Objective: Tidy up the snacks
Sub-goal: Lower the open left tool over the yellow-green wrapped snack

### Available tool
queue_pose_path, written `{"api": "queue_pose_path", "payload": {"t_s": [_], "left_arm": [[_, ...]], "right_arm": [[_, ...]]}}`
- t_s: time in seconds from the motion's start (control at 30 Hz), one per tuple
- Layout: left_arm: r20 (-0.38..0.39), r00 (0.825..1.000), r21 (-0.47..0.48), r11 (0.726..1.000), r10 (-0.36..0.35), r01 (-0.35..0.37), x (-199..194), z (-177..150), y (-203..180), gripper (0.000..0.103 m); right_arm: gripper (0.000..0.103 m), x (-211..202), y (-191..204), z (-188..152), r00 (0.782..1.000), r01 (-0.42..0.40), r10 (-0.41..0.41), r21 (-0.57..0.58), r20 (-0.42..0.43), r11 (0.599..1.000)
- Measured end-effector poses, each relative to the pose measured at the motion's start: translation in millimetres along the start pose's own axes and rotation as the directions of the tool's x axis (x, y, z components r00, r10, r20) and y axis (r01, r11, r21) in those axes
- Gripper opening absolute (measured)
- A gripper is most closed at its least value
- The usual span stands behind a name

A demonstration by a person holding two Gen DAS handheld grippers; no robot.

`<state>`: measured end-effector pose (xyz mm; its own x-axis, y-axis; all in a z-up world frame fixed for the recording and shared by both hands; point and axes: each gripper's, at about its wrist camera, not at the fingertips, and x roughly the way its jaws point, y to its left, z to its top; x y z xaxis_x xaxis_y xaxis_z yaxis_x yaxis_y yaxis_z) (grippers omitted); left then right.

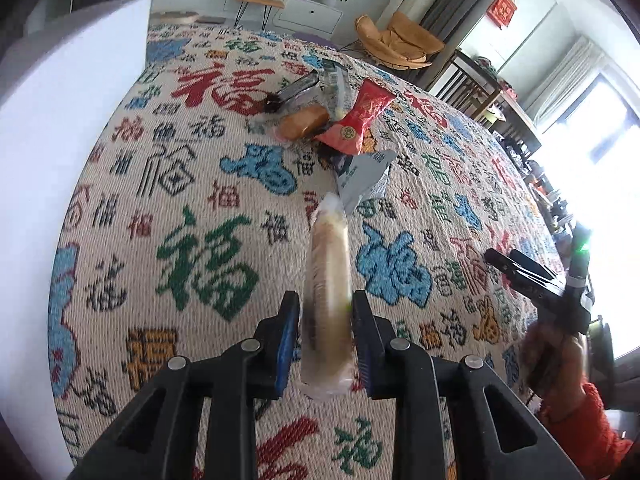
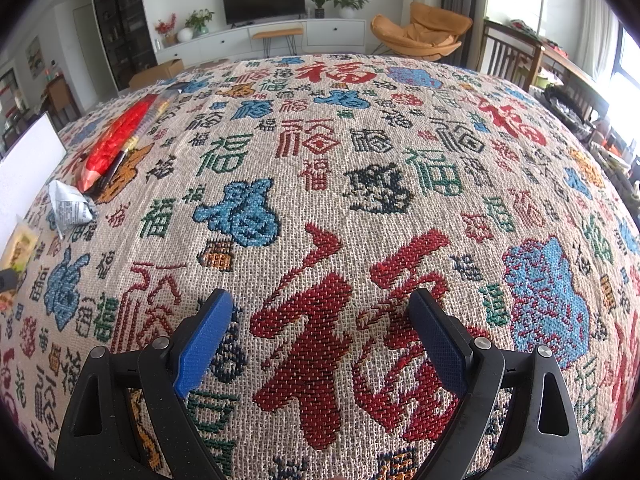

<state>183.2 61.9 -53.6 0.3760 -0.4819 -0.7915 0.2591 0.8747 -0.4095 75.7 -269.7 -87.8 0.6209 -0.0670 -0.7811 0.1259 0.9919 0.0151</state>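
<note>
The left hand-held gripper (image 1: 325,336) is clamped on a long clear-wrapped pack of pale biscuits (image 1: 328,288), its blue-padded fingers (image 1: 286,344) pressing the pack from both sides. The pack points away from the camera and is blurred; whether its far end touches the cloth cannot be told. Just beyond its far end lies a crumpled silver packet (image 1: 362,178) on the table (image 1: 200,200), which is covered with a woven cloth of red, blue and green characters. Farther on sits a loose cluster of snacks: a red packet (image 1: 360,120), a wrapped brown bun (image 1: 302,122) touching it, and dark and clear wrappers (image 1: 316,80) behind. A white box (image 1: 68,140) stands along the left edge of the table.

The right hand-held gripper (image 2: 320,344) hangs with its fingers (image 2: 204,336) spread wide apart and nothing between them, over bare patterned cloth. In its view the red packet (image 2: 116,140) and silver packet (image 2: 68,208) lie far off to the left.
</note>
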Motion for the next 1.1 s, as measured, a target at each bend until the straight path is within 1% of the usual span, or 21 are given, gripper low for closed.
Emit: {"api": "queue_pose_path", "payload": {"t_s": [0.07,0.1,0.2,0.27,0.3,0.33,0.37,0.4,0.43,0.5,0.53,0.57,0.6,0.63,0.7,0.77,0.87,0.9,0.97,1.03,1.1], "left_arm": [[0.0,0.996,-0.013,0.996,0.092,-0.092,-2.8,-3.8,13.4,0.051],[0.012,0.992,-0.03,0.991,0.128,-0.128,-5.8,-4.2,21.1,0.053],[0.035,0.99,-0.074,0.988,0.135,-0.132,-13.1,-3.2,32.3,0.054],[0.039,0.991,-0.056,0.991,0.125,-0.123,-13.7,-4.9,29.3,0.056],[0.044,0.994,-0.037,0.995,0.097,-0.096,-12.8,-7.8,25.1,0.058],[0.047,0.997,-0.011,0.998,0.063,-0.062,-11.6,-10.4,20.9,0.066],[0.047,0.997,0.016,0.998,0.055,-0.056,-8.6,-12.5,14.5,0.073],[0.046,0.996,0.055,0.995,0.081,-0.083,-4.0,-16.1,6.3,0.075],[0.047,0.991,0.091,0.987,0.126,-0.13,0.4,-18.1,-0.5,0.076],[0.077,0.963,0.146,0.952,0.259,-0.268,8.4,-22.0,-11.1,0.076],[0.113,0.941,0.142,0.932,0.32,-0.334,9.6,-23.0,-10.9,0.076],[0.14,0.925,0.118,0.922,0.353,-0.369,8.9,-23.0,-6.9,0.076],[0.153,0.917,0.082,0.92,0.368,-0.383,7.9,-21.9,0.1,0.076],[0.165,0.914,0.039,0.923,0.371,-0.382,6.4,-20.3,9.0,0.076],[0.187,0.913,0.014,0.928,0.363,-0.372,3.4,-18.9,18.2,0.076],[0.186,0.907,0.035,0.92,0.378,-0.39,4.8,-19.3,17.8,0.077],[0.18,0.893,0.088,0.898,0.412,-0.432,12.5,-19.6,9.3,0.086],[0.176,0.893,0.077,0.899,0.414,-0.432,13.5,-18.5,11.0,0.088],[0.166,0.899,0.051,0.907,0.405,-0.418,13.9,-17.1,16.0,0.096],[0.151,0.9,0.078,0.903,0.408,-0.422,19.0,-16.1,13.0,0.103],[0.151,0.901,0.08,0.903,0.408,-0.422,19.4,-16.1,12.1,0.103]], "right_arm": [[0.092,-0.4,2.5,-0.3,1.0,0.001,-0.001,-0.001,0.0,1.0],[0.092,-0.4,2.4,-0.2,1.0,0.0,0.0,-0.001,0.0,1.0],[0.092,-0.3,2.3,-0.2,1.0,0.0,0.0,-0.001,0.0,1.0],[0.092,-0.3,2.2,-0.1,1.0,0.0,0.0,-0.001,0.0,1.0],[0.092,-0.3,2.2,-0.1,1.0,0.001,-0.001,-0.001,0.0,1.0],[0.092,-0.2,2.3,0.2,1.0,0.001,-0.001,-0.001,-0.001,1.0],[0.092,-0.5,3.0,-0.1,1.0,0.0,0.0,-0.001,-0.001,1.0],[0.092,-0.4,3.0,0.1,1.0,0.0,0.0,-0.001,0.0,1.0],[0.092,-0.4,3.1,0.1,1.0,0.0,0.0,-0.001,0.0,1.0],[0.092,-0.4,2.9,0.0,1.0,0.0,0.0,-0.001,0.0,1.0],[0.092,-0.3,2.9,0.2,1.0,0.0,0.0,0.0,0.0,1.0],[0.092,-0.3,2.8,0.0,1.0,0.0,0.0,-0.001,0.0,1.0],[0.092,-0.3,2.8,0.1,1.0,0.0,0.0,0.0,0.0,1.0],[0.092,-0.2,3.0,0.3,1.0,0.0,0.0,0.0,0.0,1.0],[0.092,-0.3,2.8,0.1,1.0,0.0,0.0,-0.001,0.0,1.0],[0.092,-0.4,2.8,0.1,1.0,0.0,0.0,-0.001,0.0,1.0],[0.092,-0.4,2.7,0.0,1.0,0.0,0.0,0.0,0.0,1.0],[0.092,-0.5,2.7,0.0,1.0,0.0,0.0,0.0,0.0,1.0],[0.092,-0.4,2.7,0.0,1.0,0.0,0.0,0.0,0.0,1.0],[0.092,-0.4,2.7,0.1,1.0,0.0,0.0,0.0,0.0,1.0],[0.092,-0.3,2.9,0.3,1.0,0.0,0.0,0.0,0.0,1.0]]}}
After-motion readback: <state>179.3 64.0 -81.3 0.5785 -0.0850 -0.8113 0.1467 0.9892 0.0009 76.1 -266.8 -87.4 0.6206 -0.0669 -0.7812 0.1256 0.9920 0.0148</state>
